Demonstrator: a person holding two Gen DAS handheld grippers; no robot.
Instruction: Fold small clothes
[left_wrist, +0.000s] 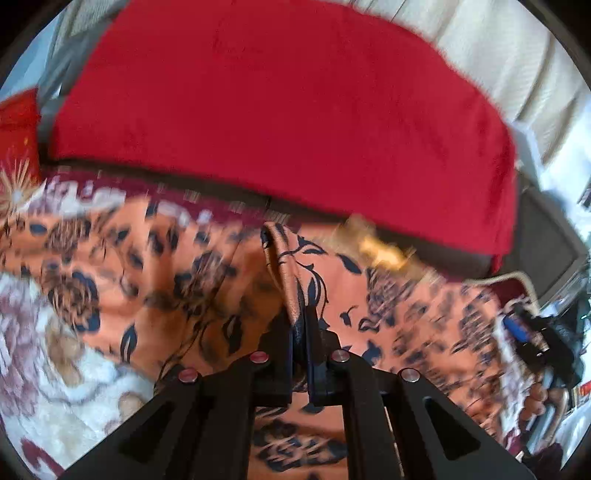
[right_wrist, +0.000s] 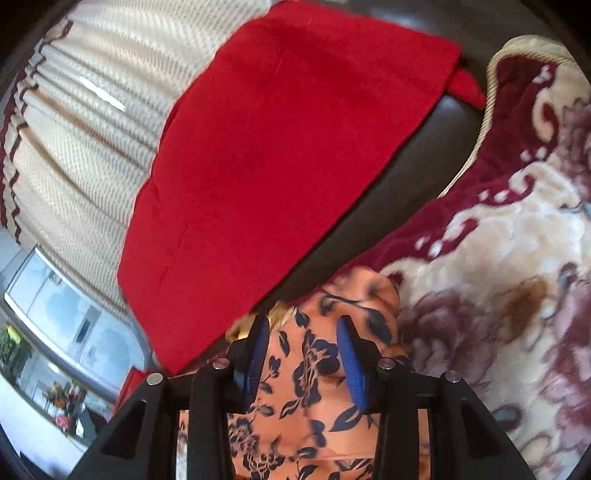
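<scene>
An orange garment with dark blue flowers (left_wrist: 207, 280) lies on a plush floral blanket (left_wrist: 44, 369). My left gripper (left_wrist: 301, 325) is shut on a raised fold of this garment. In the left wrist view the right gripper (left_wrist: 532, 336) shows at the far right edge of the garment. In the right wrist view my right gripper (right_wrist: 301, 354) is open, its blue pads (right_wrist: 351, 362) on either side of the orange garment (right_wrist: 314, 373), which lies loose between them. A yellow patch (right_wrist: 255, 321) sits at the garment's far end.
A flat red cloth (left_wrist: 280, 110) lies beyond the garment on a dark leather seat (right_wrist: 436, 147). It also shows in the right wrist view (right_wrist: 280, 147). A cream ribbed throw (right_wrist: 85, 129) covers the backrest. The maroon and cream blanket (right_wrist: 517, 229) spreads to the right.
</scene>
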